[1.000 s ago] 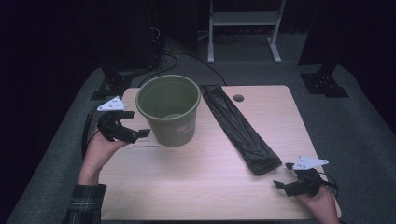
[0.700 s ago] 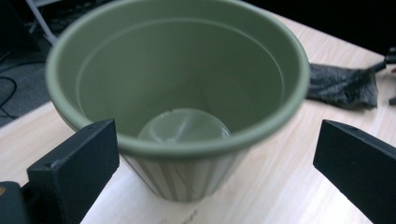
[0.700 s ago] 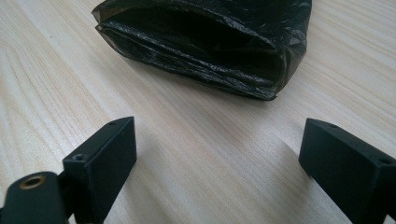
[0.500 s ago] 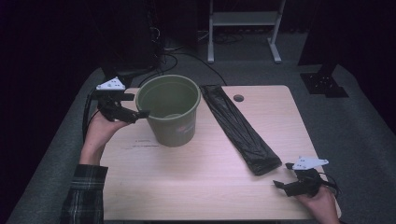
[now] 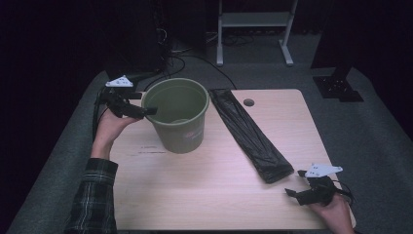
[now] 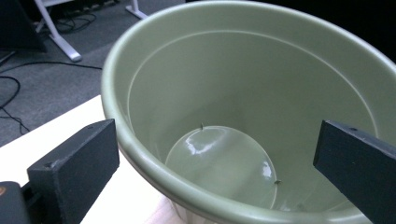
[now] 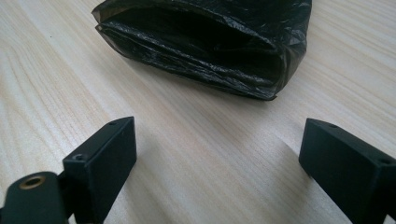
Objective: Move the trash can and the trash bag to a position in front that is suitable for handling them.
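Observation:
An empty olive-green bucket (image 5: 178, 114) stands upright on the left half of the wooden table (image 5: 214, 185). My left gripper (image 5: 148, 111) is level with the bucket's rim on its left side, and its tips reach that rim. In the left gripper view its jaws stand wide apart with the bucket's near rim (image 6: 140, 154) between them and no pad pressing on it. A folded black plastic bag (image 5: 248, 134) lies in a long diagonal strip across the middle of the table. My right gripper (image 5: 292, 192) rests open near the front right corner, its jaws pointed at the bag's near end (image 7: 205, 42).
A round cable hole (image 5: 249, 102) sits in the table beyond the bag. Behind the table are a white stand (image 5: 253, 29), floor cables (image 5: 187, 58) and a black base plate (image 5: 338, 87). Bare wood lies between bucket and right gripper.
My left gripper has moved away from the person along the bucket's left side, up to its rim. The bucket, the bag and the right gripper have not moved.

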`<state>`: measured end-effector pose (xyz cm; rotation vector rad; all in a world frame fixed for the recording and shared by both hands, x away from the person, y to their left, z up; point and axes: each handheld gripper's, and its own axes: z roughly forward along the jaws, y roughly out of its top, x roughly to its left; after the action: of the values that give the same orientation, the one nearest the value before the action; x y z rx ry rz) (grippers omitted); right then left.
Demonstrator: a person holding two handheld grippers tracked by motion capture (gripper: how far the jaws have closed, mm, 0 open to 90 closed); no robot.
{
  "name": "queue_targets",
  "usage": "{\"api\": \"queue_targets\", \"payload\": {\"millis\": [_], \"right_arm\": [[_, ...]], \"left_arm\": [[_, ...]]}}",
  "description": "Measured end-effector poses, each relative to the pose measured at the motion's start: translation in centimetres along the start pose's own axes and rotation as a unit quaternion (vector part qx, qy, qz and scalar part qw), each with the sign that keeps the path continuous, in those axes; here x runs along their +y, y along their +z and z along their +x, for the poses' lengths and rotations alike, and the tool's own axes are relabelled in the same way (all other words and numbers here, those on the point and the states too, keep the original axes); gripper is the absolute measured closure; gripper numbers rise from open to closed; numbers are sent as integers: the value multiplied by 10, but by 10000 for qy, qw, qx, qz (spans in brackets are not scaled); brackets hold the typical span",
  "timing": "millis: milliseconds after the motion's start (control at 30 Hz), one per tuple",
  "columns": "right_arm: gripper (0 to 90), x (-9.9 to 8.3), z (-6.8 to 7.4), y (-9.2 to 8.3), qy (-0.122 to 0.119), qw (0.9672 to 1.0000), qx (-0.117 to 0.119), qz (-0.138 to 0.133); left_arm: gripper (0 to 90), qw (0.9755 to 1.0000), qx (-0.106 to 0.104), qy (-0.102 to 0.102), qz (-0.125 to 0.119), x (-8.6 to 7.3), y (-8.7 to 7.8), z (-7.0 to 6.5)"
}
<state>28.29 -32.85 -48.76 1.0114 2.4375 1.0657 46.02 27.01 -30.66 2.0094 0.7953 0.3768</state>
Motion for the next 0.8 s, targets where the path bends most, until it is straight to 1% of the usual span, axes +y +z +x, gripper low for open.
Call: {"api": "queue_targets", "payload": {"millis": [67, 167, 267, 367, 433, 800], "right_arm": [[97, 0, 0, 0, 1, 10000, 0, 0], [97, 0, 0, 0, 5, 10000, 0, -1], [97, 0, 0, 0, -2, 10000, 1, 0], [97, 0, 0, 0, -2, 10000, 0, 0], [97, 0, 0, 0, 5, 10000, -1, -1], [97, 0, 0, 0, -1, 10000, 0, 0]], "left_arm": [[0, 9999, 54, 41, 105, -1, 4, 0], [0, 9998, 88, 39, 146, -1, 5, 0], [0, 9997, 98, 95, 194, -2, 7, 0], [0, 9996, 57, 118, 265, -2, 10, -1], [0, 9996, 14, 110, 249, -2, 13, -3], [0, 9989, -198, 317, 277, 3, 23, -21]]}}
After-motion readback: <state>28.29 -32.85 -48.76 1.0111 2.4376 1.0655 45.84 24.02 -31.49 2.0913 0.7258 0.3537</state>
